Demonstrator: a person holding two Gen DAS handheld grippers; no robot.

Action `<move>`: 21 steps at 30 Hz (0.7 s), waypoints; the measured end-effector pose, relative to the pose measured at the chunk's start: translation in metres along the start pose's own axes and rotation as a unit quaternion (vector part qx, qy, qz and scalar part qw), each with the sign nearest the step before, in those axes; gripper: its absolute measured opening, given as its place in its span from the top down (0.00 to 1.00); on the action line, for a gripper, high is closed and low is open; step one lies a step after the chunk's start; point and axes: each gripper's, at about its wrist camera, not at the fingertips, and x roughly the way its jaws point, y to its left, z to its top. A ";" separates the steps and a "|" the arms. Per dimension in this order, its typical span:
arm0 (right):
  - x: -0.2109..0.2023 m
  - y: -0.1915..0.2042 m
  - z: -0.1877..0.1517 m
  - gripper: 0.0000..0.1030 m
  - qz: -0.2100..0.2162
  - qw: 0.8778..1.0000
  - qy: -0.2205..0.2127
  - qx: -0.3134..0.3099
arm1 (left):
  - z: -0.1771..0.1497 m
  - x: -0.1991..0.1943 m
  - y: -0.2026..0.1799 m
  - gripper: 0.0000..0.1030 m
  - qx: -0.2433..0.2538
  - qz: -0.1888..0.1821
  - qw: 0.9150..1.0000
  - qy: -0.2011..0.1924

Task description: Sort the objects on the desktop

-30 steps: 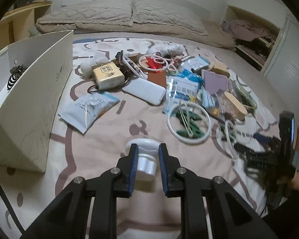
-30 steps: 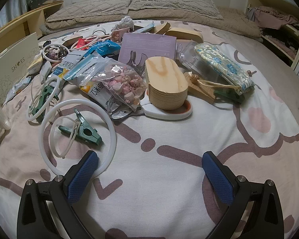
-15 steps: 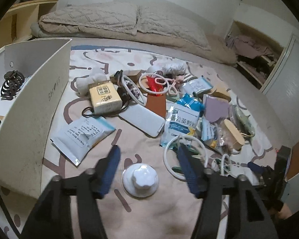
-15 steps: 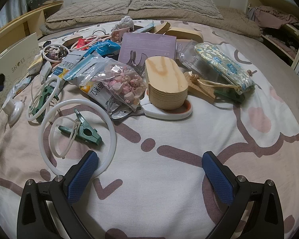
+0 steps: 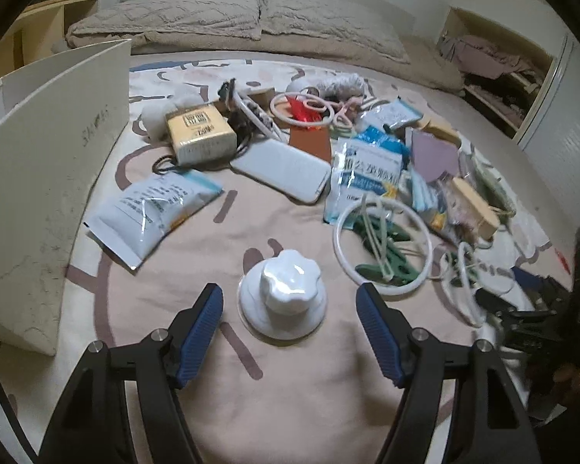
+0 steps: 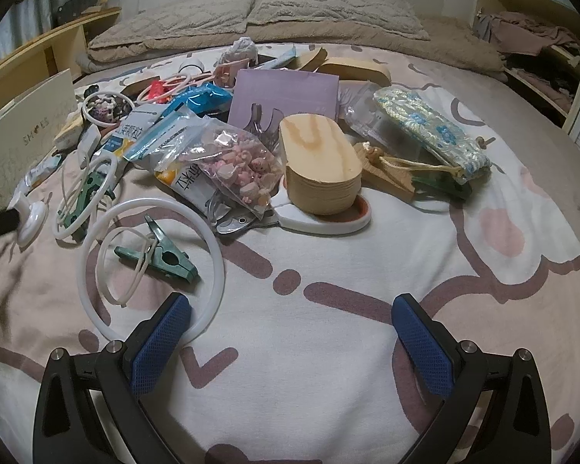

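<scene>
A white suction-cup knob (image 5: 282,301) stands on the patterned bedsheet, just ahead of and between the spread fingers of my left gripper (image 5: 290,324), which is open and empty. The knob also shows at the far left of the right wrist view (image 6: 33,218). My right gripper (image 6: 290,332) is open and empty over bare sheet. A white ring (image 6: 152,266) with a green clip (image 6: 158,259) lies just ahead of its left finger. A stack of wooden ovals (image 6: 321,162) and a bag of pink beads (image 6: 239,162) lie further on.
A white shoe box (image 5: 42,178) stands open at the left. Clutter covers the middle of the bed: a white packet (image 5: 154,212), a yellow box (image 5: 201,137), a white case (image 5: 286,168), a purple card (image 6: 286,94), a blue-patterned pouch (image 6: 429,127). Pillows lie at the back.
My left gripper let go of the white knob, opened wide and drew back; the knob now stands free on the sheet. My right gripper has not moved.
</scene>
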 end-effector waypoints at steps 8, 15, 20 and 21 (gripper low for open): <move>-0.020 -0.005 0.002 0.00 0.017 1.000 -0.014 0.006 | -0.008 0.013 0.000 0.30 0.004 0.012 1.000 0.003; -0.041 0.026 0.018 0.00 0.070 0.994 -0.037 -0.077 | -0.010 0.019 -0.004 0.19 0.017 0.007 1.000 0.005; -0.029 0.049 0.024 0.00 0.097 0.988 -0.015 -0.117 | -0.010 0.020 -0.004 0.18 0.017 0.004 1.000 0.004; -0.024 0.051 0.024 0.00 0.098 0.988 -0.010 -0.120 | -0.010 0.020 -0.004 0.18 0.016 0.004 1.000 0.004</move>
